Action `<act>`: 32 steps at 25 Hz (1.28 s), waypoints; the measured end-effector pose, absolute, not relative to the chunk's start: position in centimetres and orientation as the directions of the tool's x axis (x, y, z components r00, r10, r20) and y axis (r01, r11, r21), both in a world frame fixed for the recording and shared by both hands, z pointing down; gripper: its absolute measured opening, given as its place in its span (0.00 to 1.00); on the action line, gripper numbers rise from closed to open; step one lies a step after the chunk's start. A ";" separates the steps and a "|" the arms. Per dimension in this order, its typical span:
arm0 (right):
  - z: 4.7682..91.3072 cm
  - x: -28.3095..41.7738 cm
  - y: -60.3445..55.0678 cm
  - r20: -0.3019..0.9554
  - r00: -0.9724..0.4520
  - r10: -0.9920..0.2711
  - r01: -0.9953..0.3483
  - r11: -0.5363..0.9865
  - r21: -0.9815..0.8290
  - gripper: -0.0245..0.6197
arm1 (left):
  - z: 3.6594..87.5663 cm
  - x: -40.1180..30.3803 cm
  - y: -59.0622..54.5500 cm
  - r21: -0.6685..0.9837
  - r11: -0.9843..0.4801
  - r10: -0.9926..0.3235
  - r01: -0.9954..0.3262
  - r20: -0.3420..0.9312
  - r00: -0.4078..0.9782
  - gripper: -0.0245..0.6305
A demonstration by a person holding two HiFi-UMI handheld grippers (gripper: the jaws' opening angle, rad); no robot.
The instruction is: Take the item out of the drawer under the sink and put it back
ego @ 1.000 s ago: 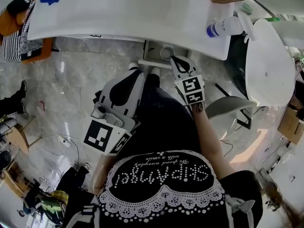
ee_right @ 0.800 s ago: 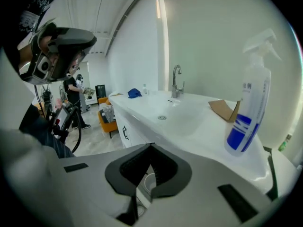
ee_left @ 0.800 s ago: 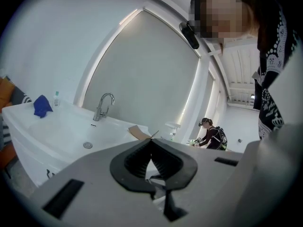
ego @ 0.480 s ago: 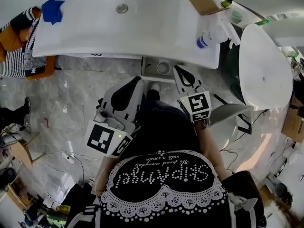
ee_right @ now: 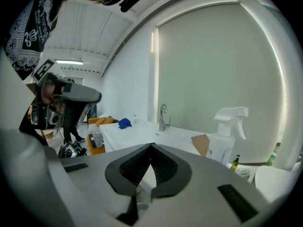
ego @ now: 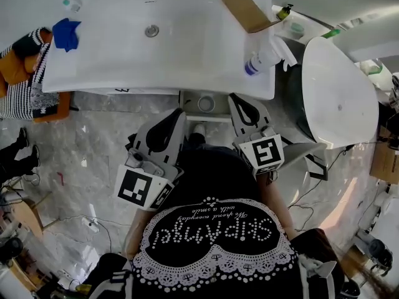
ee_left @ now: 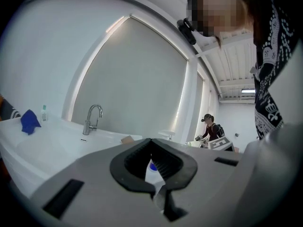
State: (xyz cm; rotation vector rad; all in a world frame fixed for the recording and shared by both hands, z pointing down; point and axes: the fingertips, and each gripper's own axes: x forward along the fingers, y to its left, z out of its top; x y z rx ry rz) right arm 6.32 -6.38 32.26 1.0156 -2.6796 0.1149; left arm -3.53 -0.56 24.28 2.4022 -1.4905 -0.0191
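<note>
White sink [ego: 124,55] at 12 o'clock, round item [ego: 206,103] in its open drawer [ego: 186,104] — left claw [ego: 179,113] and right claw [ego: 234,98] pinched together, empty; go gently.

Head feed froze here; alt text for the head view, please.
Left gripper and right gripper, both shut and empty, hover at a white sink counter, near an open drawer beneath it. Spray bottle, blue cloth and cardboard sit on top.
</note>
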 end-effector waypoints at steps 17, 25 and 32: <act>26.5 8.4 -4.2 0.155 -0.710 -0.687 -0.699 0.715 -0.032 0.06 | 22.6 -2.4 -0.9 0.256 -0.424 -0.884 -0.869 0.092 0.458 0.04; 26.0 8.9 -3.4 0.133 -0.697 -0.704 -0.714 0.698 -0.049 0.06 | 22.9 -2.6 -0.5 0.257 -0.425 -0.885 -0.868 0.086 0.458 0.04; 26.0 9.1 -3.1 0.111 -0.689 -0.716 -0.725 0.684 -0.085 0.06 | 23.1 -3.0 -0.5 0.262 -0.424 -0.883 -0.867 0.094 0.460 0.04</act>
